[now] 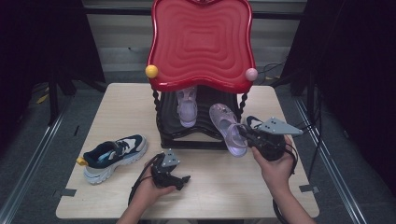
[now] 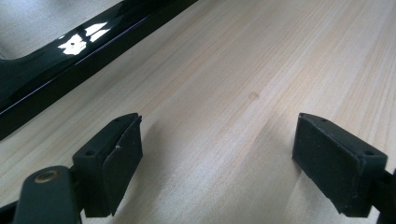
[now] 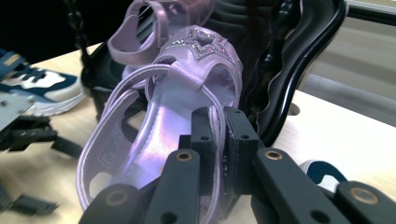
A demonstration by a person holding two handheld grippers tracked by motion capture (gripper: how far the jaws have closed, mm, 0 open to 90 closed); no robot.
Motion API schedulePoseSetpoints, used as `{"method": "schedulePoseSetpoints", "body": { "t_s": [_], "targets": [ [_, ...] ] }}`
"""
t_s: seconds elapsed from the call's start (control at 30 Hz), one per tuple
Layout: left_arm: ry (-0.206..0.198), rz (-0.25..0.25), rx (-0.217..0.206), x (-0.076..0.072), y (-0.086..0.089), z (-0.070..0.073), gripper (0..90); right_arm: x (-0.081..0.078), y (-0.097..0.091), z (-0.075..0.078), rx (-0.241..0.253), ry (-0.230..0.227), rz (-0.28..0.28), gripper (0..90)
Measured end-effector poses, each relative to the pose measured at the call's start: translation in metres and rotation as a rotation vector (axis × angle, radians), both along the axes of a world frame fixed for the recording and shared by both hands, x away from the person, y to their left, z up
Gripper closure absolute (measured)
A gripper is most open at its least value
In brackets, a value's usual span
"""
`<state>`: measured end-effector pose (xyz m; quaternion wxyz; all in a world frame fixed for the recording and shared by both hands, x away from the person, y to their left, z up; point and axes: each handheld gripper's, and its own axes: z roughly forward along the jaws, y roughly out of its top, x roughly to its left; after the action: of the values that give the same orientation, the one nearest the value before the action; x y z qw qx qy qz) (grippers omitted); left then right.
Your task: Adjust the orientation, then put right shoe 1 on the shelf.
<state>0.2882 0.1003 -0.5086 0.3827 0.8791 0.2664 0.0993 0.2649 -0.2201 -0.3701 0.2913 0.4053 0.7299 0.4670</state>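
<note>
Two black jaws of the right gripper [image 3: 215, 140] pinch the side strap of a glossy lilac sandal with a glittery star [image 3: 159, 140], holding it tilted just in front of the black lower shelf of the red-topped rack [image 1: 201, 42]. Left gripper [image 2: 217, 154] rests on the pale wooden bench [image 1: 219, 182], jaws wide apart, gripping nothing.

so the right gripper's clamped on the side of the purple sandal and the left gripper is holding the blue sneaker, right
Not quite. The right gripper is clamped on the purple sandal, but the left gripper holds nothing: the left gripper view shows its jaws wide apart over the bare table. The blue sneaker lies apart, in the high view.
</note>
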Motion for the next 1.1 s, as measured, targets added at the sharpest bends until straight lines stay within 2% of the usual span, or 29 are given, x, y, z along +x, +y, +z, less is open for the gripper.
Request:
{"method": "schedulePoseSetpoints", "body": {
  "t_s": [0.57,1.1],
  "targets": [
    [0.0,0.002,0.005,0.0,0.0,0.0,15.5,0.019,0.022,-0.001,-0.014,-0.028,-0.129,83.2],
    [0.0,0.001,0.004,0.0,0.0,0.0,15.5,0.034,0.041,-0.005,0.006,-0.051,-0.243,83.2]
  ]
}}
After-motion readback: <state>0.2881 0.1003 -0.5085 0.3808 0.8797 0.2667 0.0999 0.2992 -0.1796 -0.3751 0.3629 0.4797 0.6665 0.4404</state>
